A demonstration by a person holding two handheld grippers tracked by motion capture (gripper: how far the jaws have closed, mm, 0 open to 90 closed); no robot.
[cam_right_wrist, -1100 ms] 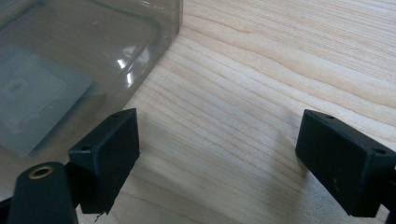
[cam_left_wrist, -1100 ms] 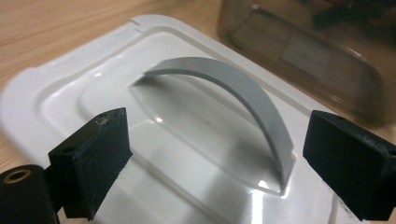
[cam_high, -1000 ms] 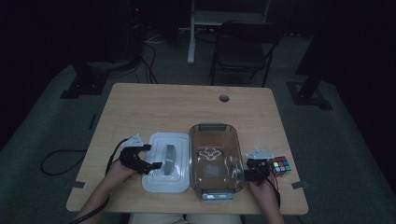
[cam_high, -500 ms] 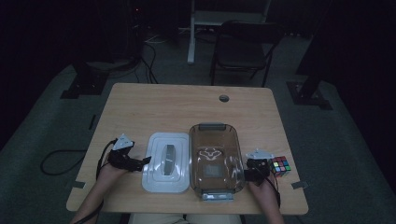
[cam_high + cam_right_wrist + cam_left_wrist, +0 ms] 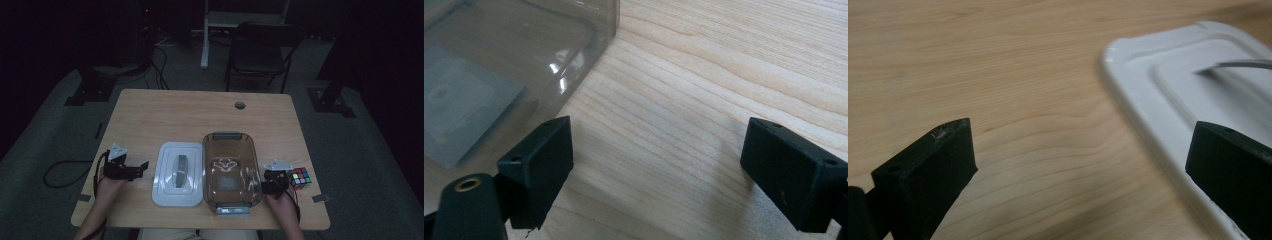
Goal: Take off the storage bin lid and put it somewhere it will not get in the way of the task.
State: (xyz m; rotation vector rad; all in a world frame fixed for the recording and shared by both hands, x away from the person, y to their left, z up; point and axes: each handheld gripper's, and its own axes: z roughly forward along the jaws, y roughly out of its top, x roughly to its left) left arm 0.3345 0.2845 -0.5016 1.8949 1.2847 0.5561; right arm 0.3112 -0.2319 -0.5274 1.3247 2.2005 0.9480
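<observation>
A clear smoky plastic box (image 5: 229,167) stands near the table's front edge, and its white lid (image 5: 177,173) lies flat just left of it. My left gripper (image 5: 140,167) hovers left of the lid, open, with bare wood between its jaws. In the left gripper view the lid (image 5: 1193,100) lies partly under the right jaw. My right gripper (image 5: 267,184) rests open by the box's right wall, between the box and a colourful puzzle cube (image 5: 299,177). The right gripper view has the box's wall (image 5: 514,55) at upper left and nothing between the jaws.
The wooden table (image 5: 200,120) has a cable hole (image 5: 240,105) near its far edge. A chair (image 5: 260,47) and stand legs are on the dark floor behind the table. Cables trail off the table's left side.
My left gripper has drawn back leftward off the white lid, which now lies alone. The right gripper, box and cube have stayed put.
</observation>
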